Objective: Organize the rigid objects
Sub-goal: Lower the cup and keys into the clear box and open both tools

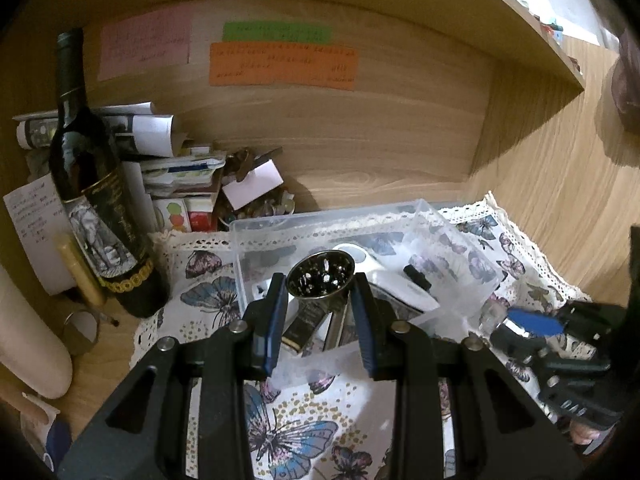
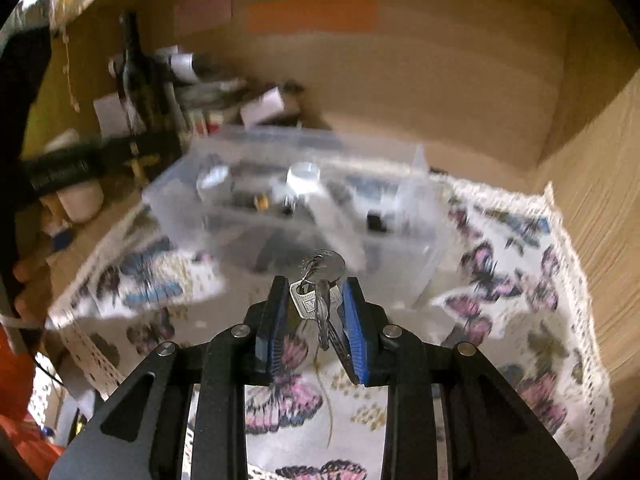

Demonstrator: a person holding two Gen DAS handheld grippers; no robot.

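At lower centre of each wrist view, the left tongs [image 1: 320, 294] gripped a round dark metal toothed grinder half [image 1: 321, 275] just above the clear plastic storage box [image 1: 456, 236], and the right tongs [image 2: 316, 300] pinched a bunch of silver keys [image 2: 318, 292] short of it. Beyond, at mid-frame, the box already held a white gadget [image 1: 382, 276] and small dark pieces, so the sorting looked partway done, with both held items left to drop in.
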